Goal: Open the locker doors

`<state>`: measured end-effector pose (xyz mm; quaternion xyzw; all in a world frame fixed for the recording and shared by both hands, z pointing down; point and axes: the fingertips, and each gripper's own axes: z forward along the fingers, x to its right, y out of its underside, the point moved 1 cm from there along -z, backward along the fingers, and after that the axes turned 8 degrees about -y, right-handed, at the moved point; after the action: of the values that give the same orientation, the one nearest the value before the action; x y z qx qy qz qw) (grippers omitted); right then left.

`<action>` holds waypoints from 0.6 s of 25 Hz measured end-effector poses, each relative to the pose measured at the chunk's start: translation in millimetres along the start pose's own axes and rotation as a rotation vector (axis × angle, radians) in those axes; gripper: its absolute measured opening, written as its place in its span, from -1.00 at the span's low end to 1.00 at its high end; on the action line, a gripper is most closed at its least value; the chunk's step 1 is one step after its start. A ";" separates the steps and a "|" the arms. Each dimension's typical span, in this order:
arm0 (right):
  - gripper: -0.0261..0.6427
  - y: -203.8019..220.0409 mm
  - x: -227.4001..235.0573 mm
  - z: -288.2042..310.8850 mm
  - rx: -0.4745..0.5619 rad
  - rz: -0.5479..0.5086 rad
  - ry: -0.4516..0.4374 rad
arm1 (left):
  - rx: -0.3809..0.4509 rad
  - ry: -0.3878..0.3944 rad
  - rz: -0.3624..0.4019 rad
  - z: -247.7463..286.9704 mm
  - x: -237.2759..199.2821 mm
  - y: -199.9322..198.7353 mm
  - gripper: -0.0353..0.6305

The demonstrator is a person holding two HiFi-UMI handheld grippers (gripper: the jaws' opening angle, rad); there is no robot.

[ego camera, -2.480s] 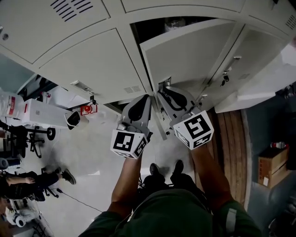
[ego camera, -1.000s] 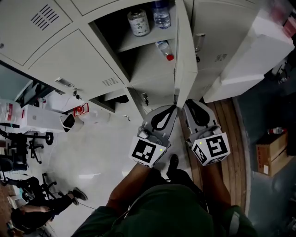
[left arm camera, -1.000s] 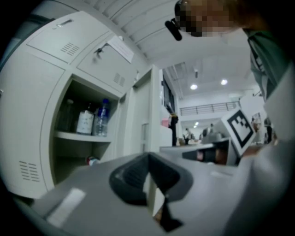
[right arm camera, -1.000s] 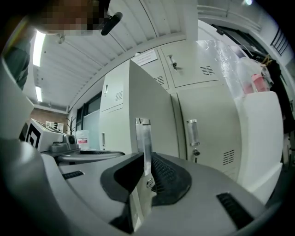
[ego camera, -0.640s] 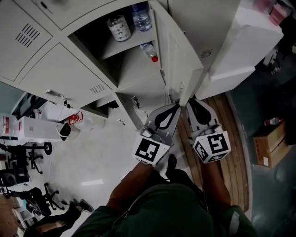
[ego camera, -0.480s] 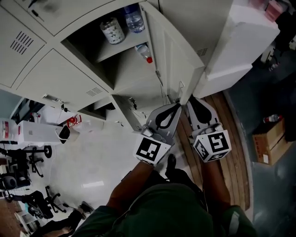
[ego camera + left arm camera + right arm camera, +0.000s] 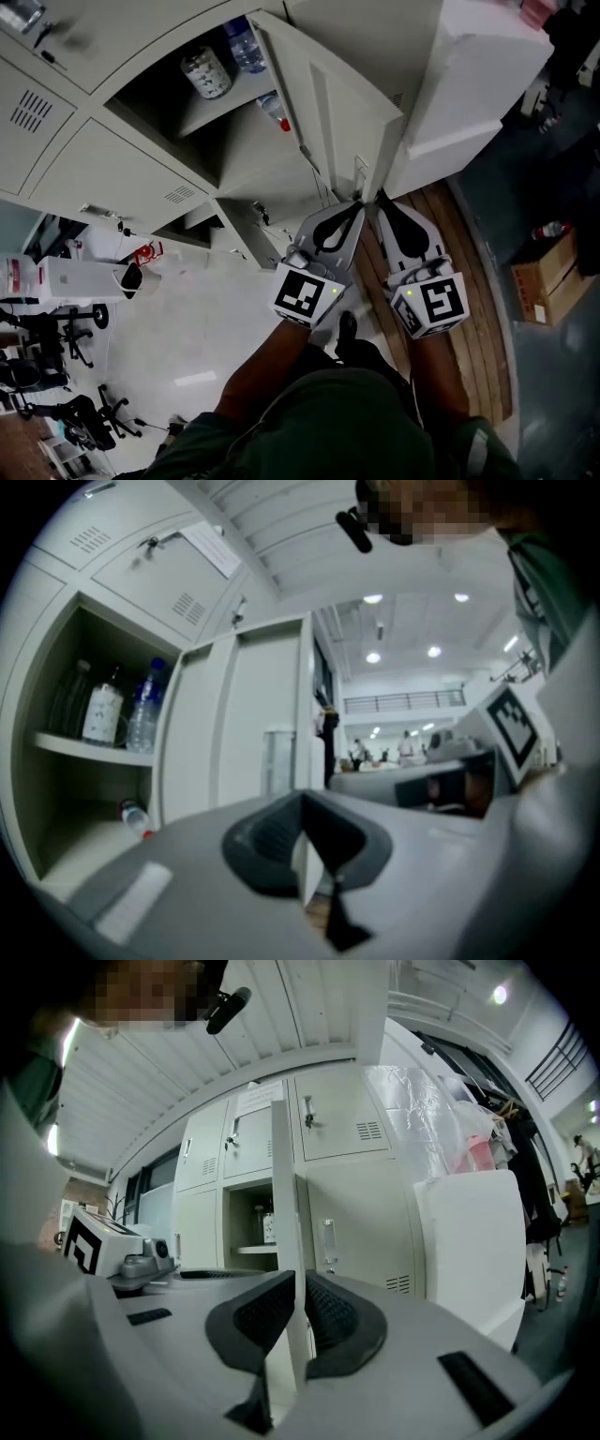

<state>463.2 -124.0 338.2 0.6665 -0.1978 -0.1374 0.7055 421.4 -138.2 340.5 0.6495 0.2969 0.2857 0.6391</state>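
- The right gripper [image 7: 379, 198] [image 7: 300, 1279] is clamped on the free edge of the door [image 7: 337, 112]. In its own view the pale edge [image 7: 284, 1194] runs straight down between the two dark pads.
- The left gripper [image 7: 357, 204] [image 7: 303, 797] has its jaws closed tip to tip. It sits just left of the right gripper, at the foot of the same edge, and I cannot tell whether it pinches the door [image 7: 253, 714].
- The door is at upper centre of the head view and has swung wider. 2.5 s ago it was only ajar and 1.0 s ago it stood edge-on to the camera. Now its inner face shows and it leans toward the right of the frame.
- The open locker [image 7: 220, 141] has slid toward the upper left since 0.5 s ago.
- On the shelf [image 7: 220, 105] stand a patterned jar [image 7: 206, 73] and a clear bottle [image 7: 246, 45], side by side. Under the shelf a bottle with a red cap [image 7: 274, 111] lies on its side. All three are placed as they were.
- The grippers have kept their close pairing in mid-frame, both cubes toward the camera.
- The white cabinet [image 7: 478, 84] fills the upper right, just beyond the door.
- The cardboard box [image 7: 553, 267] stays at the right edge.
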 end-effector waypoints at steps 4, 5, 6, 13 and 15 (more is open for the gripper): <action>-0.83 -10.2 -17.2 -0.4 0.026 -0.016 -0.065 | -0.011 -0.033 0.016 -6.0 -4.7 -0.2 -0.90; -0.83 -10.1 -22.7 2.7 0.027 -0.016 -0.085 | -0.017 -0.045 0.021 -9.2 -8.6 0.7 -0.90; -0.83 -9.2 -28.7 7.1 0.027 -0.015 -0.106 | -0.025 -0.058 0.029 -13.8 -13.8 2.2 -0.90; -0.83 -5.6 -92.2 51.0 0.020 -0.034 -0.251 | -0.046 -0.220 0.059 -77.6 -77.7 2.8 -0.90; -0.85 -5.9 -117.7 68.3 0.014 -0.052 -0.294 | -0.039 -0.279 0.051 -104.1 -104.3 -0.4 -0.90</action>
<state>328.0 -131.2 323.4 0.6490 -0.2824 -0.2504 0.6606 274.4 -147.7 343.1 0.6778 0.1829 0.2146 0.6791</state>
